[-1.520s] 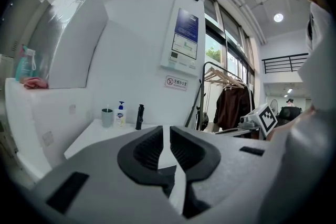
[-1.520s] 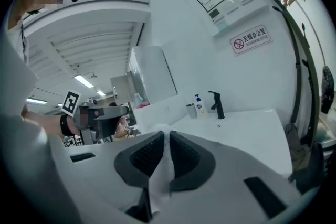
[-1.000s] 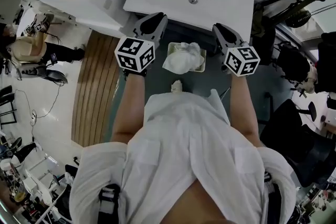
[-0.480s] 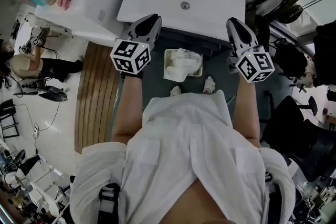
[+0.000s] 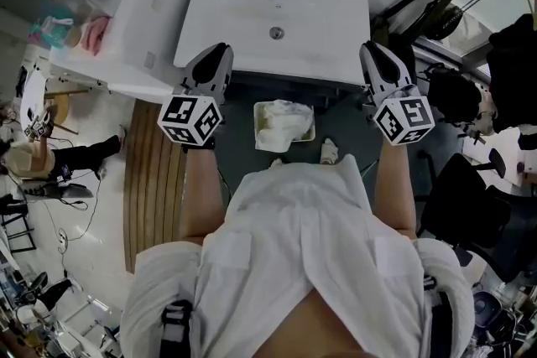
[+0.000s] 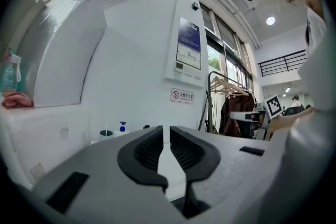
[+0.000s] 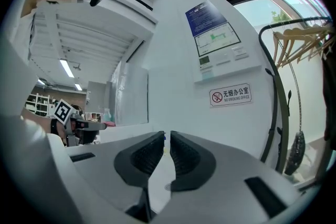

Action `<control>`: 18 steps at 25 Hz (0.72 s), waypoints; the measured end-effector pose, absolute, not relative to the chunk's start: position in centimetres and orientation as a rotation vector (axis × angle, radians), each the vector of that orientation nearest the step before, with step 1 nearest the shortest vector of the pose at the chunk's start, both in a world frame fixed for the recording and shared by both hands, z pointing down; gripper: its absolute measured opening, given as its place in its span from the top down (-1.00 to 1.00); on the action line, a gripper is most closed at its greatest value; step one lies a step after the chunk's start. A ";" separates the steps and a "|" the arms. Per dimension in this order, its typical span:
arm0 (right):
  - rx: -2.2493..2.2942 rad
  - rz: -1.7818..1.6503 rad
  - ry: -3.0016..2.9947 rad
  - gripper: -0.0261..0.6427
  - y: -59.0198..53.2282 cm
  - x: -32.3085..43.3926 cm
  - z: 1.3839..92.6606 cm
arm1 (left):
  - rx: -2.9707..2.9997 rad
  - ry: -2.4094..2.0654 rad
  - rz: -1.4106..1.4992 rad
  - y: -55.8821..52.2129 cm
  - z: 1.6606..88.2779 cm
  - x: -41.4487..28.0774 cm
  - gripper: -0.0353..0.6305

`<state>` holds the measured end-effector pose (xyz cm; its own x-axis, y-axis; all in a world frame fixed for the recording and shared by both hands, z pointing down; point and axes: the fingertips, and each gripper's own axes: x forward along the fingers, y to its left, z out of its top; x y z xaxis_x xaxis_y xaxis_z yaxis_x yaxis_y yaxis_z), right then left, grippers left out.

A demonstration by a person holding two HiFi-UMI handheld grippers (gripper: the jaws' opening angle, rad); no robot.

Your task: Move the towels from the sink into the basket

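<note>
While two closed tongs (image 5: pixel 219 52) (image 5: pixel 374 51) hover, one basket (image 5: pixel 258 132) holds towels (image 5: pixel 285 124).

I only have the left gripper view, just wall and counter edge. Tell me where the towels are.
Observer: The head view shows white towels piled in the basket, which stands on the floor in front of the sink.
Operator: Check the sink bowl.
Observer: In the head view the bowl shows only its drain; no towel is visible in it.
Operator: Report the right gripper.
Observer: The right gripper view shows its jaws closed together, with nothing between them.
</note>
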<state>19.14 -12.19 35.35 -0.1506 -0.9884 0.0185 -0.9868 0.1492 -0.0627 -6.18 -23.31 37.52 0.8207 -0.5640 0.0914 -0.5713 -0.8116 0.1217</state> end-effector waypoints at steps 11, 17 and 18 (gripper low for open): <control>-2.091 -0.103 2.281 0.81 -10.4 21.1 35.3 | 2.829 -0.987 0.052 -24.1 37.2 -10.2 0.79; -2.097 -0.091 2.298 0.84 -10.5 20.0 34.9 | 2.836 -0.989 0.043 -24.1 36.9 -11.3 0.79; -2.097 -0.088 2.299 0.84 -10.5 19.9 34.8 | 2.838 -0.988 0.043 -24.0 36.9 -11.4 0.79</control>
